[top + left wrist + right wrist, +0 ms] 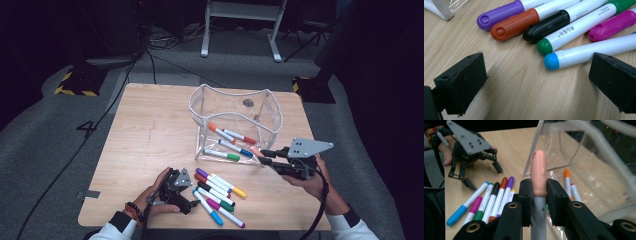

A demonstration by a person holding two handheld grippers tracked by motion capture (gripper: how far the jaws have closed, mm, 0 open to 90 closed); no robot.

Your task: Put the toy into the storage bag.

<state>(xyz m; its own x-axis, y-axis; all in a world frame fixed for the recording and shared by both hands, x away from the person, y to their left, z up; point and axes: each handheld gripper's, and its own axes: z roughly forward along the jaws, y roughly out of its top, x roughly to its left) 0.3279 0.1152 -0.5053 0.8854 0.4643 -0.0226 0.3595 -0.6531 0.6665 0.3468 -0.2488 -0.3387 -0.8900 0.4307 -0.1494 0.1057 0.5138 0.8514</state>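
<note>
L hand (159,194) rests low at the near table edge w/ the left gripper (190,199) pointing right, jaws spread wide apart and nothing between them. R hand (312,179) is raised on the right side, forearm coming in from the bottom corner; the right gripper (263,156) points left, jaws clamped tight on a pink-capped marker (538,173) that sticks out past the tips.

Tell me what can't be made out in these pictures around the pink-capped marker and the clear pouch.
- Pink-capped marker: in the right gripper view its lower barrel is hidden by the right hand-held gripper clamped on it.
- Markers inside the clear pouch: right gripper view, blurred by glare on the plastic.
- Loose markers: left gripper view, their far ends run off the edge.
- Dark spot on the pouch wall: high view, too small to identify.
</note>
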